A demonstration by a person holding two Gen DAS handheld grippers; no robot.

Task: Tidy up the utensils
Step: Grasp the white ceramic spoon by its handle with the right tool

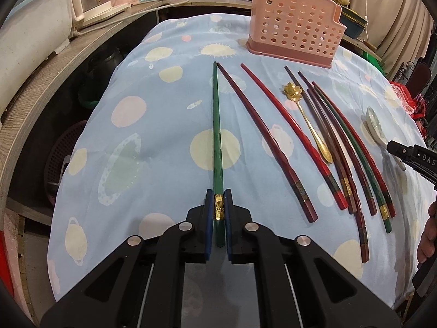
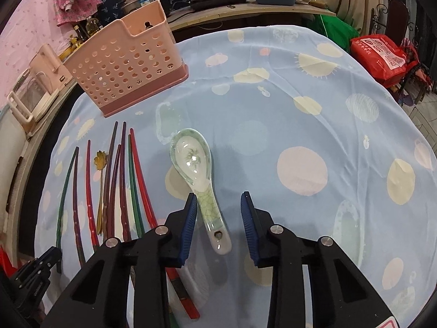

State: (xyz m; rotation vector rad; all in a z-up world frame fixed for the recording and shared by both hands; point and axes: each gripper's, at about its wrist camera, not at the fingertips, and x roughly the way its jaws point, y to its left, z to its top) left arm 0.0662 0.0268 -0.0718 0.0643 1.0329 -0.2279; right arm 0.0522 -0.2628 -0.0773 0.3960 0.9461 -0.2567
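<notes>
Left gripper (image 1: 219,207) is clamped on the green chopstick (image 1: 217,136) at its gold band, tip lying toward the pink basket (image 1: 293,24). Next, I'd say, lift and drop it in. Right gripper (image 2: 218,218) gapes wide around the china spoon (image 2: 195,169) handle, gripping nothing. Only the right view shows the basket's open top.

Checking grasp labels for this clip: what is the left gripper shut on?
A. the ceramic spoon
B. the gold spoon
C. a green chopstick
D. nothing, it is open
C: in the left wrist view the left gripper has its fingers closed on the green chopstick at its gold band; the gold spoon lies free on the cloth.
</notes>
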